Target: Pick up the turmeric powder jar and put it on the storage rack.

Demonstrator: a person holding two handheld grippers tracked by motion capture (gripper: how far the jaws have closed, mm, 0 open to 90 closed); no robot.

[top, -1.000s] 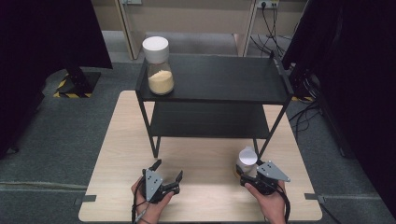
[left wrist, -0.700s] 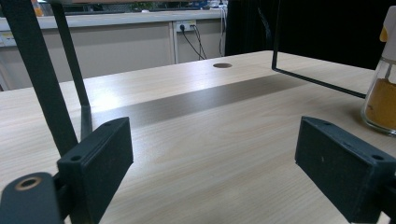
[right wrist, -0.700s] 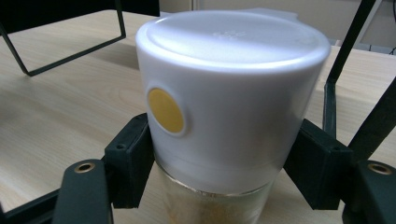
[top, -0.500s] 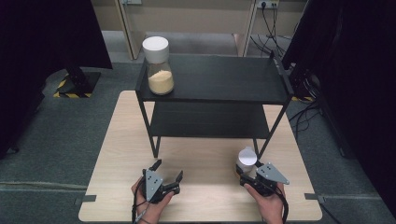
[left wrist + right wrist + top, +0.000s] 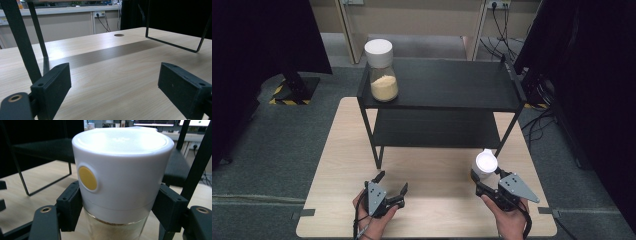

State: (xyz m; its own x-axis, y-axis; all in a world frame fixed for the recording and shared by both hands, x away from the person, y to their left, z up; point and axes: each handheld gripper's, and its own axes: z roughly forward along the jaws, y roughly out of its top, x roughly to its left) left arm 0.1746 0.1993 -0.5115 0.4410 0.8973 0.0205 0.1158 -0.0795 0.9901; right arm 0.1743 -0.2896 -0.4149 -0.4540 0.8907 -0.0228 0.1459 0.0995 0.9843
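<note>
Left gripper [image 5: 391,186] idle on the table [image 5: 437,172], jaws wide, nothing between. Right gripper [image 5: 484,176] clamped on the white-capped jar [image 5: 486,163], just beside the shelf's front right leg [image 5: 508,132]. Risk: knocking that leg or the shelf edge while lifting, loosening the grip.

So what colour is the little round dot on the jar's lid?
Yellow dot on the white lid, clearest in the right gripper view.

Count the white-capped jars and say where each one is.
2. One jar stands on the left end of the black shelf's top. The other jar is clamped in the right claw, near the shelf's front right leg. None shows on the lower shelf, though its rear is shadowed.
</note>
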